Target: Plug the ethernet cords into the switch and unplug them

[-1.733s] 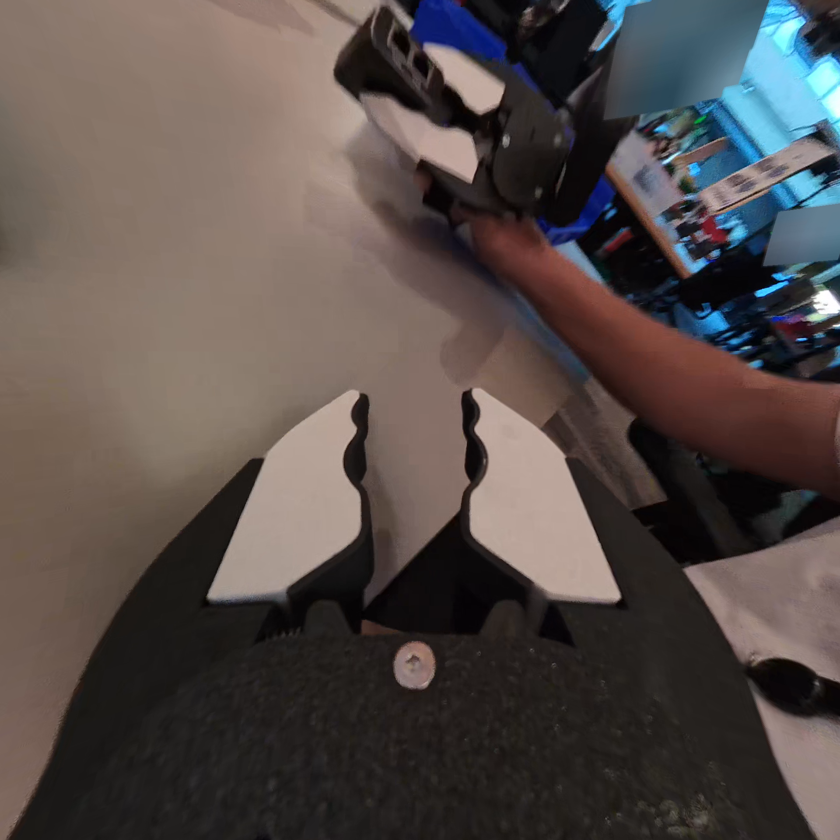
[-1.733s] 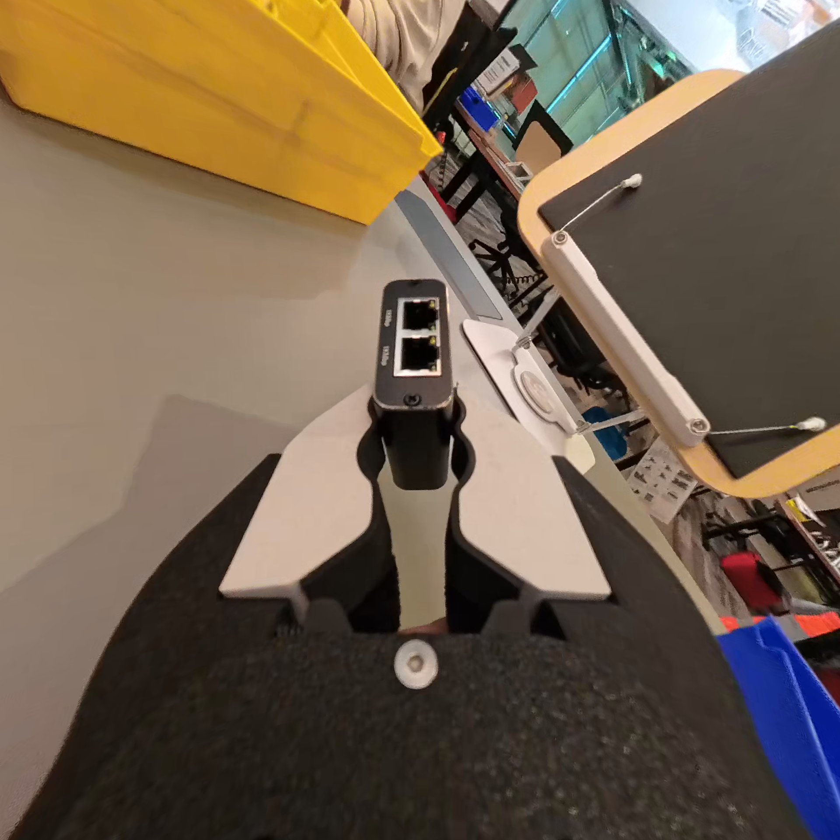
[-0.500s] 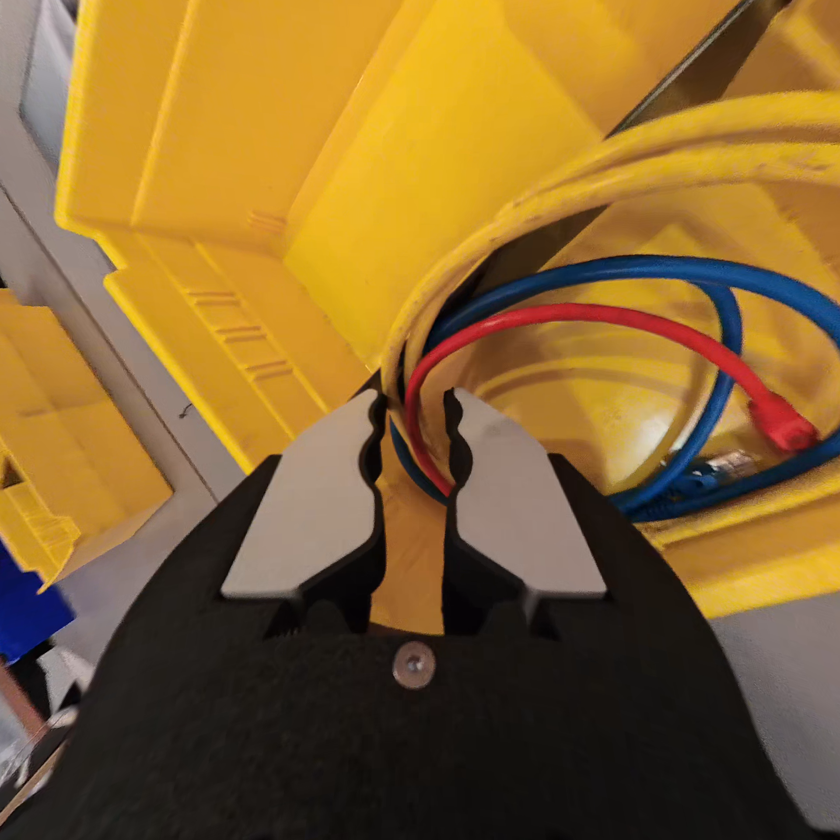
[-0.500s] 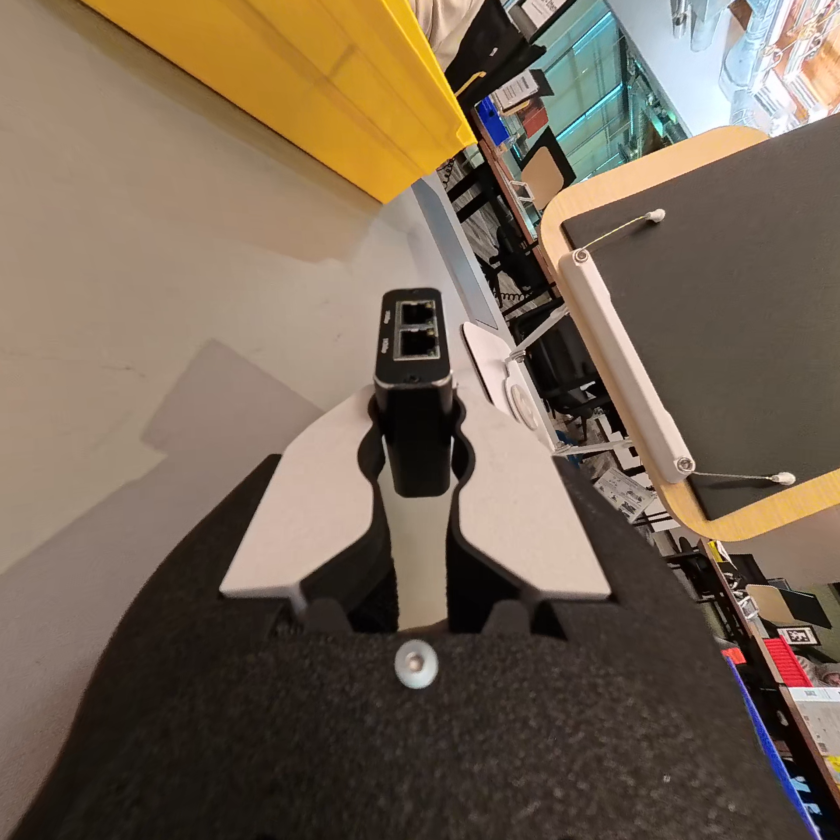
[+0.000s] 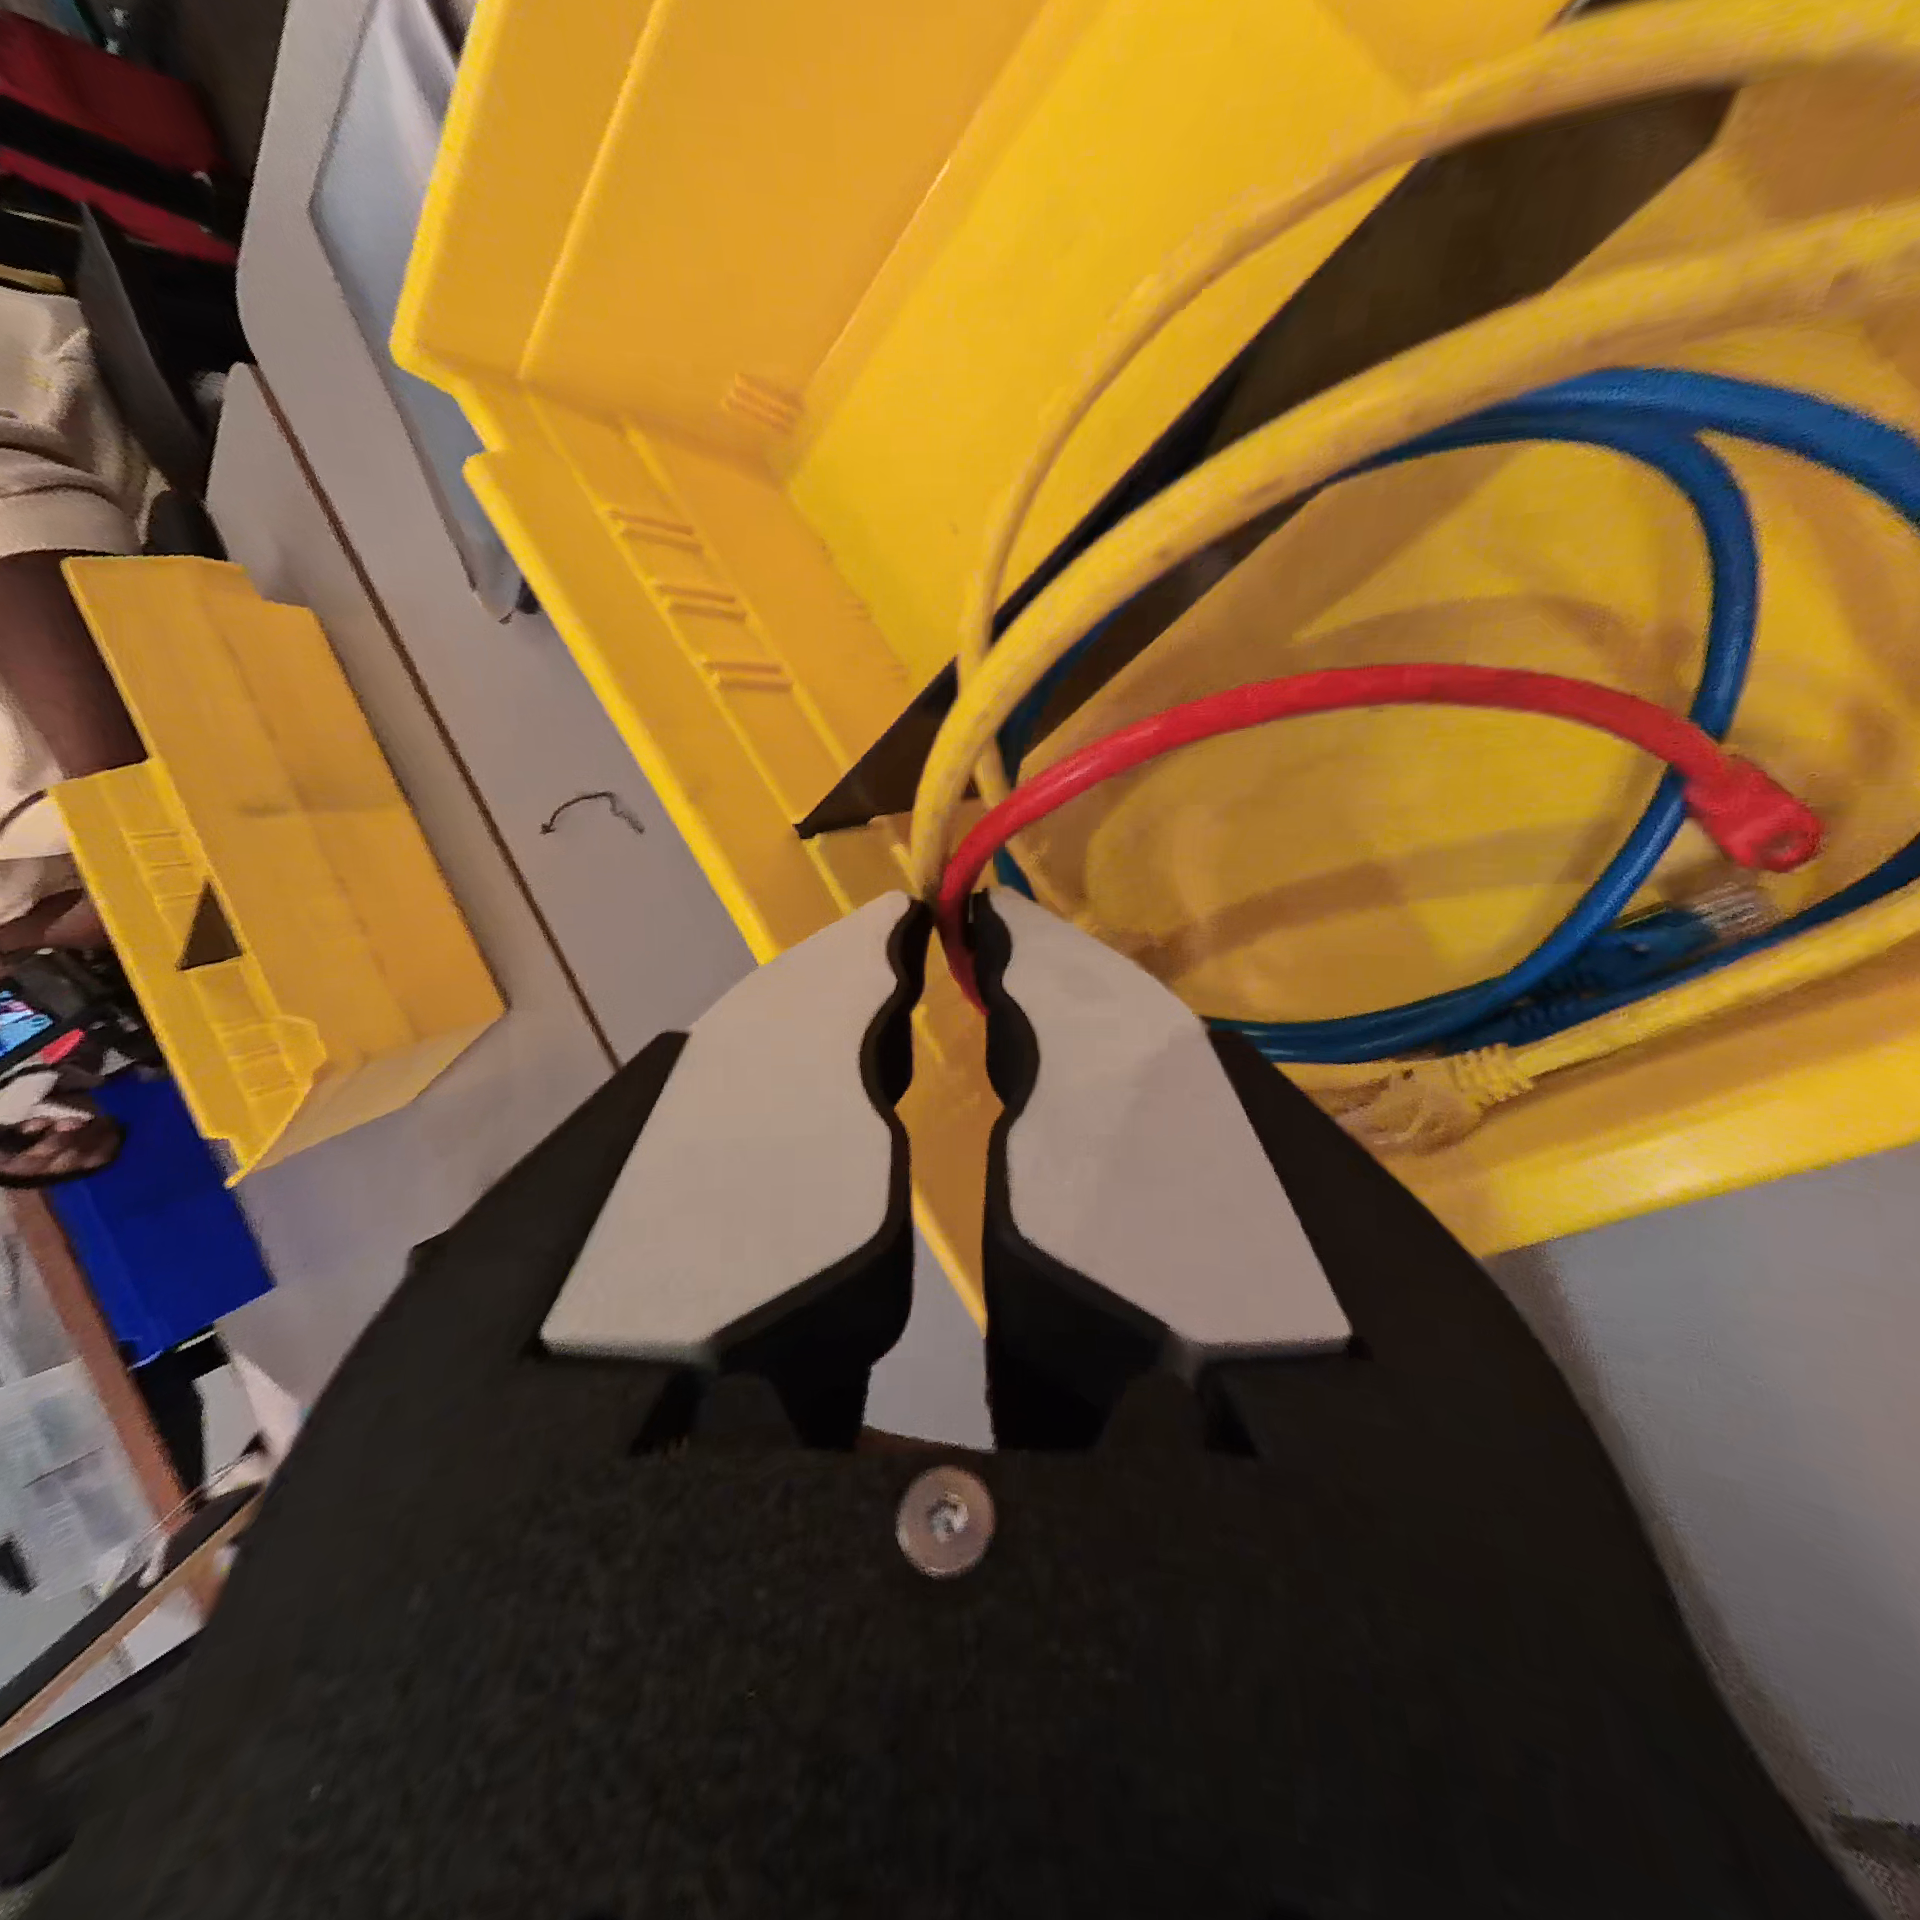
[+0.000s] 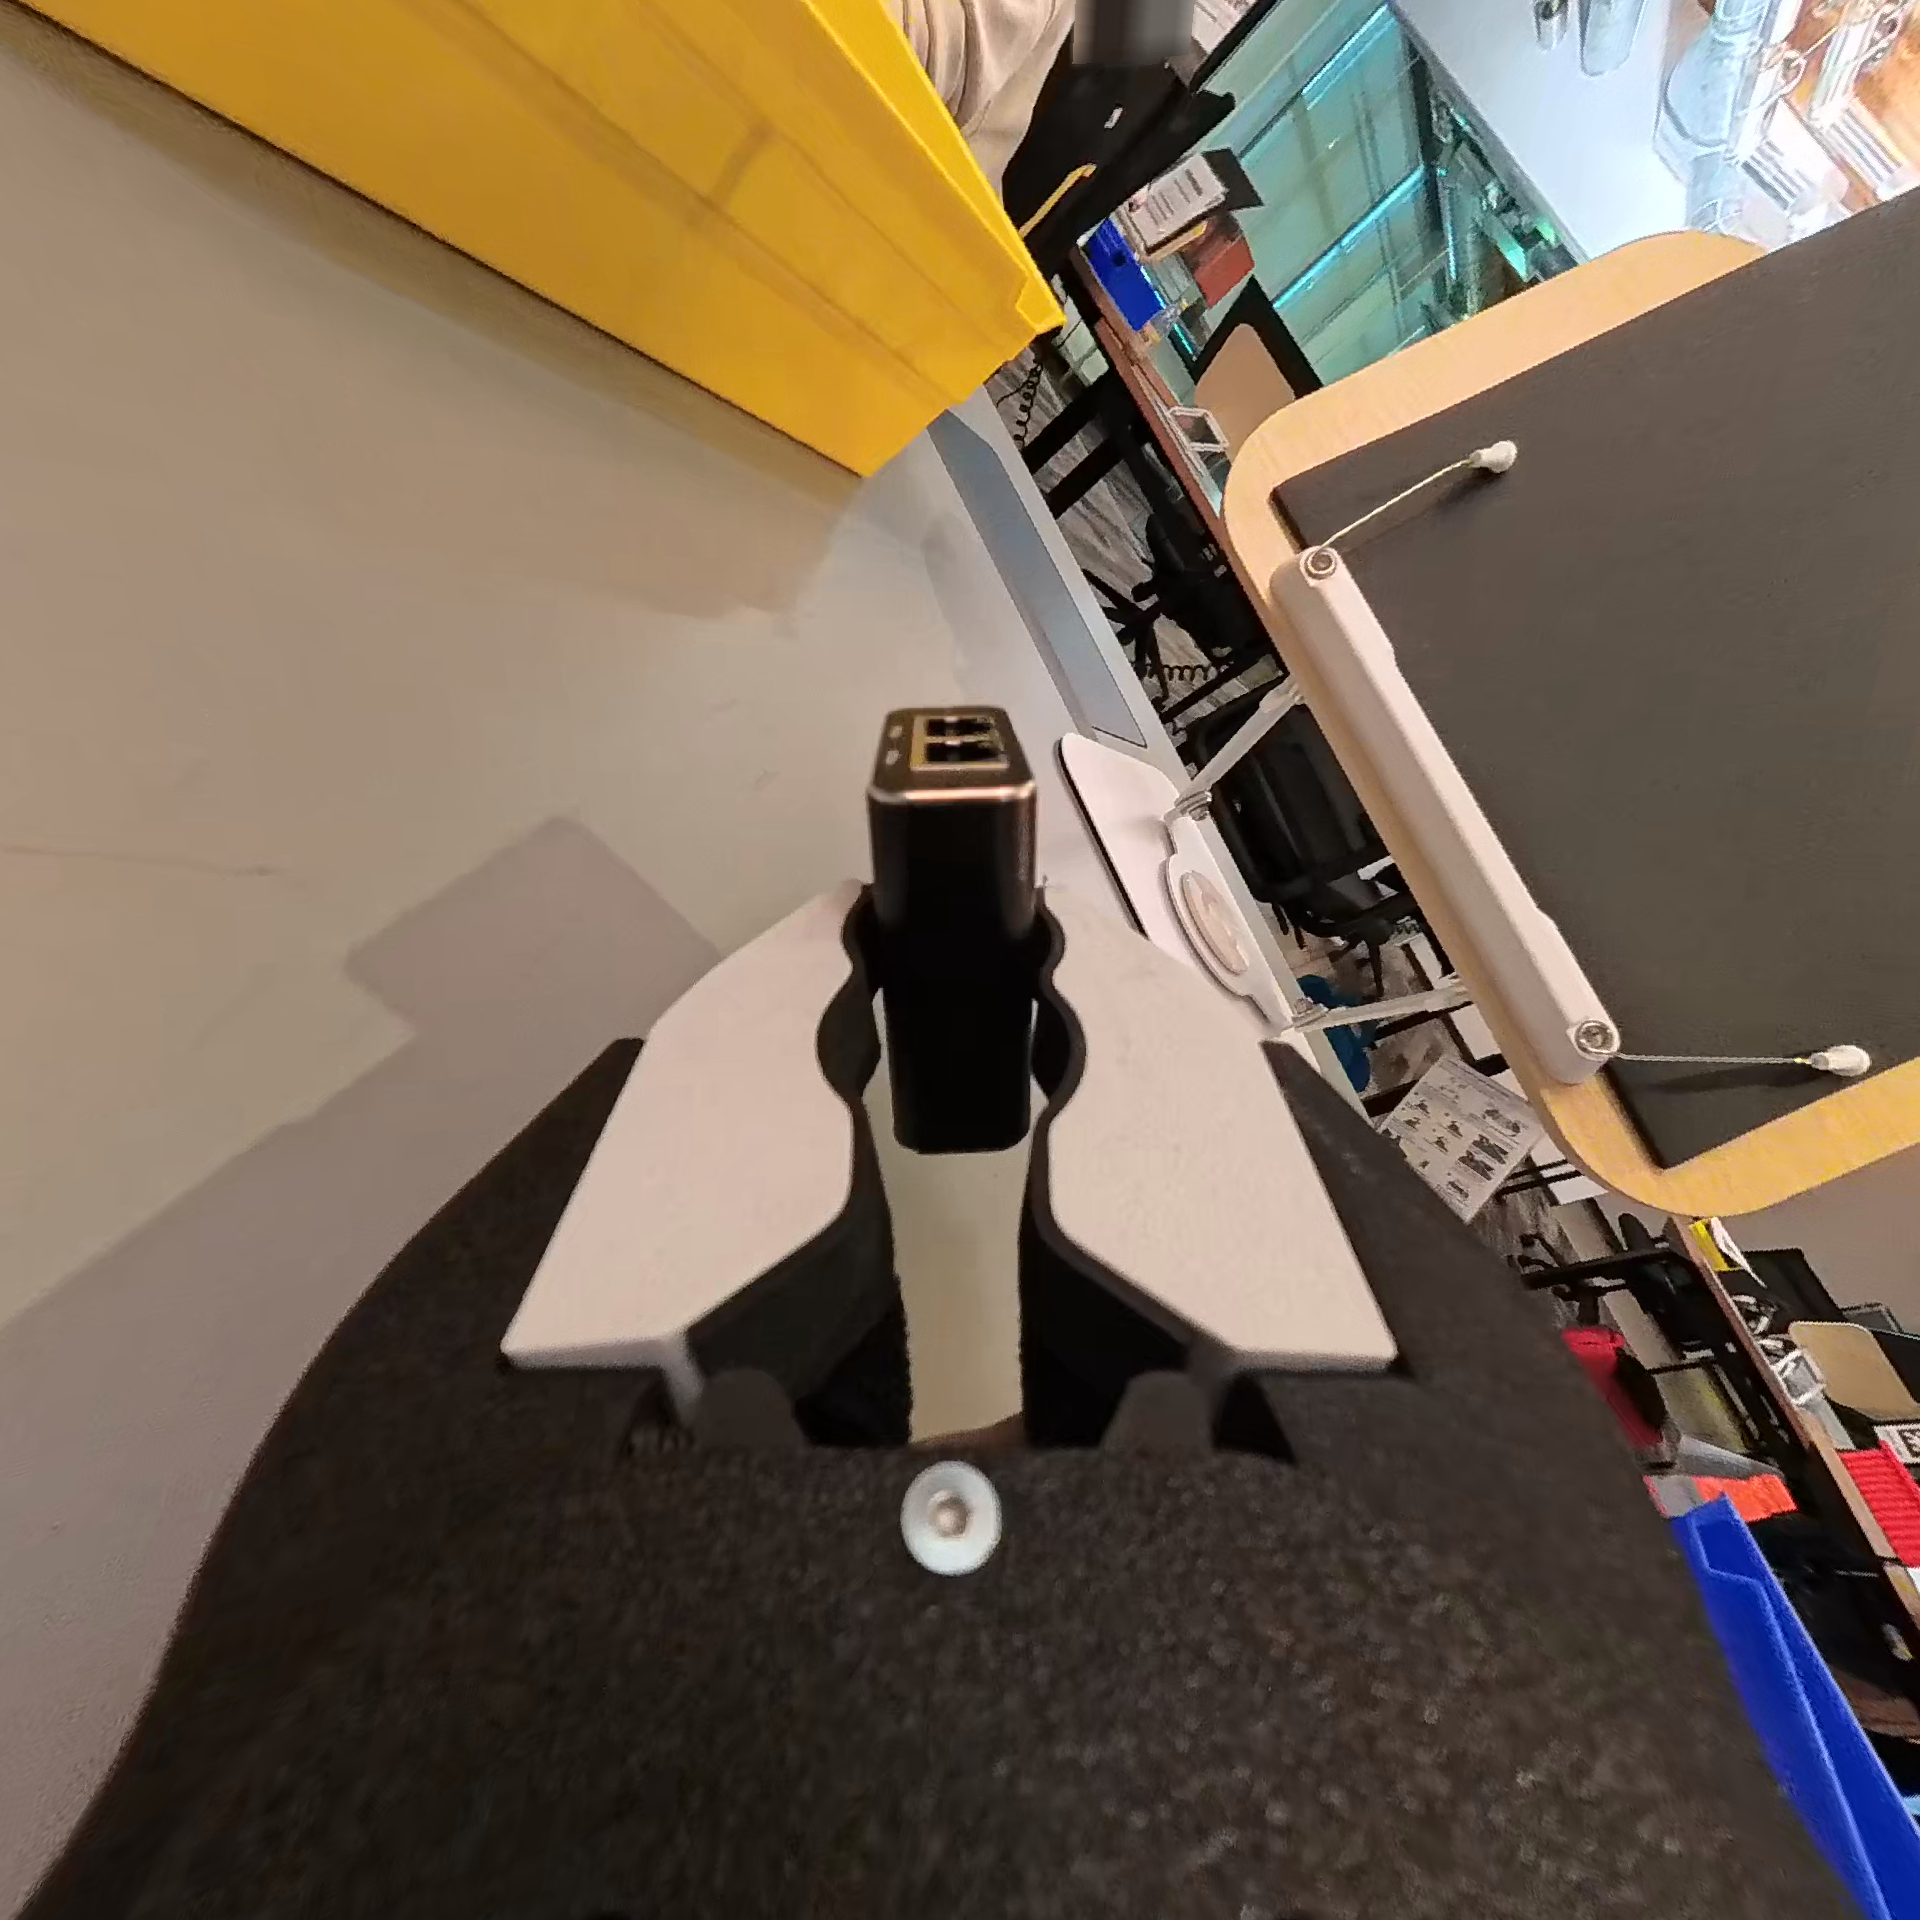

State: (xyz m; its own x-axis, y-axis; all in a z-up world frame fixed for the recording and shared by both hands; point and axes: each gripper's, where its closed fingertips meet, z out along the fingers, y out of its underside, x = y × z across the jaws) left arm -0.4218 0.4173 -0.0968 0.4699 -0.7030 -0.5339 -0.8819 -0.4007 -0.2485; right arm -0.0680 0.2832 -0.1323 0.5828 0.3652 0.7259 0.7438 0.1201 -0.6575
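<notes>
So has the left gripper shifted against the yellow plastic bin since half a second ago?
Yes. The left gripper has closed onto the red ethernet cord, nearer the yellow plastic bin rim.

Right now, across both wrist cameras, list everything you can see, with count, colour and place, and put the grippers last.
Big bin: one, yellow, on the grey table, holding the cords.
Small bin: one, yellow, to the left on the table.
Blue bin: one, blue, low right in the right view.
Yellow cord: looks like two, yellow, looping in the big bin.
Blue cord: at least one, blue, coiled in the big bin.
Red cord: one, red, in the big bin.
Switch: one, black, two ports showing.
Board: one, black with a wood edge, right.
Left gripper: fingers closed on the red cord.
Right gripper: fingers clamping the switch.
</notes>
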